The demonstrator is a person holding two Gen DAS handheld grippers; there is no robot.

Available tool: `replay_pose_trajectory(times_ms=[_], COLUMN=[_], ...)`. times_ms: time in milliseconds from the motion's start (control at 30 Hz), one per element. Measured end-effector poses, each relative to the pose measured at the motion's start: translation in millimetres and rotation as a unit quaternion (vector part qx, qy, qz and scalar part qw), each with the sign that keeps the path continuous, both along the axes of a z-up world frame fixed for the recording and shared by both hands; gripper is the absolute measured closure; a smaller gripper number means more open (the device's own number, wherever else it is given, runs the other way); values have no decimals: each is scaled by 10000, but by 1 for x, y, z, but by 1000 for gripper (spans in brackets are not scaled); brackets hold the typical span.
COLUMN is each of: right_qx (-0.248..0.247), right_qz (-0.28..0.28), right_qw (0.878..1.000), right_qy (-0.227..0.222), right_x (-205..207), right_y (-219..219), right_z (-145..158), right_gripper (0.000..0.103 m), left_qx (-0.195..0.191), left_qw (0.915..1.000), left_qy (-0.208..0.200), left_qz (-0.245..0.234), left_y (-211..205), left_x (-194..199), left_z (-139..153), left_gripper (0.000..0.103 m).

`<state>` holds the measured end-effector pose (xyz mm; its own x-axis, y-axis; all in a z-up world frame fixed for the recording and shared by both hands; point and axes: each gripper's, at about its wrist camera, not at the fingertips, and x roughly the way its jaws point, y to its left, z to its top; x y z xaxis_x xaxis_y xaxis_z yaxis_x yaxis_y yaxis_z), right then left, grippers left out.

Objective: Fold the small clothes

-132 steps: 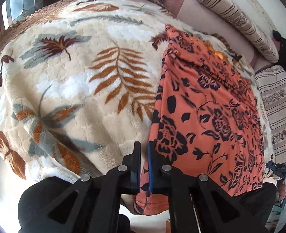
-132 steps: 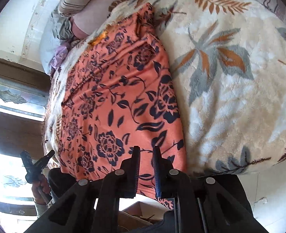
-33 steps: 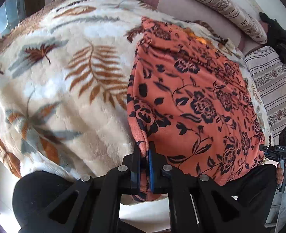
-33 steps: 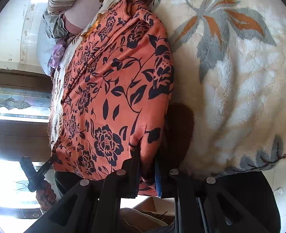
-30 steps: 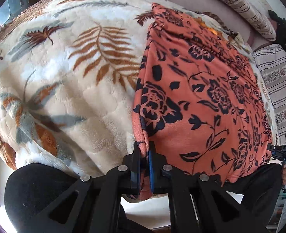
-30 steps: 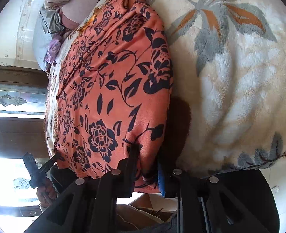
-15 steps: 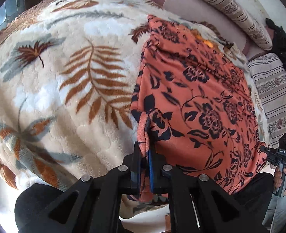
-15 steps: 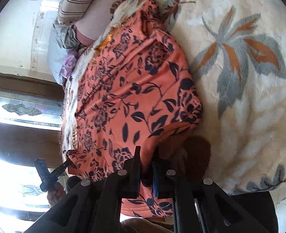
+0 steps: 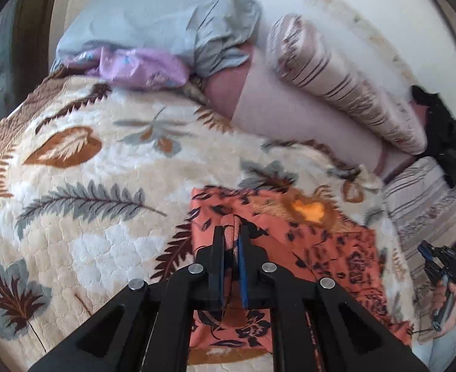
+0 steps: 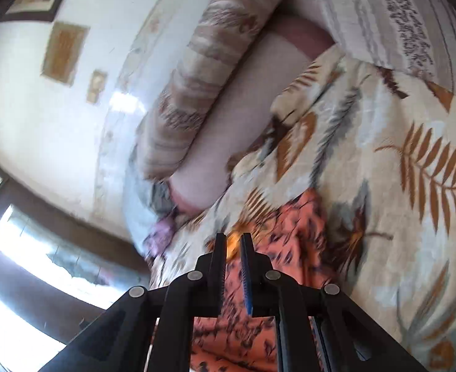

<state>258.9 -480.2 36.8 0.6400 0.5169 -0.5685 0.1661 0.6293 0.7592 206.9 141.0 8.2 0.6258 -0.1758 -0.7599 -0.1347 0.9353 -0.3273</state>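
Note:
An orange garment with dark flowers (image 9: 336, 248) lies on the leaf-patterned blanket (image 9: 88, 217), its near part folded over towards the far end. My left gripper (image 9: 231, 232) is shut on a bunched edge of the garment, held over the far left corner. The right gripper shows at the right edge of the left wrist view (image 9: 441, 263) in the person's hand. In the right wrist view the garment (image 10: 289, 235) lies under and beyond my right gripper (image 10: 233, 238). Its jaws stand narrowly apart with no cloth seen between the tips; the view is blurred.
Striped bolster pillows (image 9: 345, 83) and a pink pillow (image 9: 289, 108) lie along the headboard. A grey-blue bundle (image 9: 153, 21) and purple cloth (image 9: 141, 68) sit at the far left. A dark item (image 9: 444, 124) lies at the far right. A window (image 10: 42, 248) is at left.
Both grippers carried the garment's near edge far forward towards the pillows, folding it over itself. The right gripper's jaws, earlier pinching cloth, now show a gap with no cloth at the tips.

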Motion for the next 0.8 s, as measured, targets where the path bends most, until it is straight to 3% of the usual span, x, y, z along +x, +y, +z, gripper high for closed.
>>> replay_pose_trajectory(times_ms=[67,133,167,200,233,367,433,533,600,667,800], right_qx=[-399,-735,-885,-996,-1148,-1953,-2102,-746,-246,217,-15], right_qz=[300,1014,1339,1605,1817,2286,2611,2409,2090,1995,2052], right_qw=[9985,9916,9860,9805,9752,9537,9421,9643,9734,9750,9730], right_qy=[208,336,456,541,520,3,130,811,904,958,1056], right_x=[-7,-31,-44,-59,-72,-115,-130,-147,-161,-167,-160], right_y=[18,42,53,61,67,82,86,70,68,75,108], right_z=[-18,-31,-39,-43,-44,-19,-14,-34,-42,-52,-74], right_gripper=[88,78,58,31,27,27,27,27,28,28,31], left_qx=[-104,112,199,183,120,49,92,45,27,21,107], left_qw=[9995,9986,9982,9981,9981,9981,9980,9981,9981,9981,9982], left_qy=[130,123,177,246,299,347,346,336,351,381,344], left_qz=[-273,-501,-531,-537,-530,-511,-523,-518,-506,-481,-479], left_y=[-8,-18,-20,-20,-20,-19,-21,-23,-24,-26,-26], left_x=[2,-15,-21,-26,-31,-41,-43,-48,-51,-54,-63], left_z=[-23,-39,-46,-52,-56,-54,-50,-48,-49,-49,-46], left_gripper=[95,95,95,95,95,95,95,95,95,95,95])
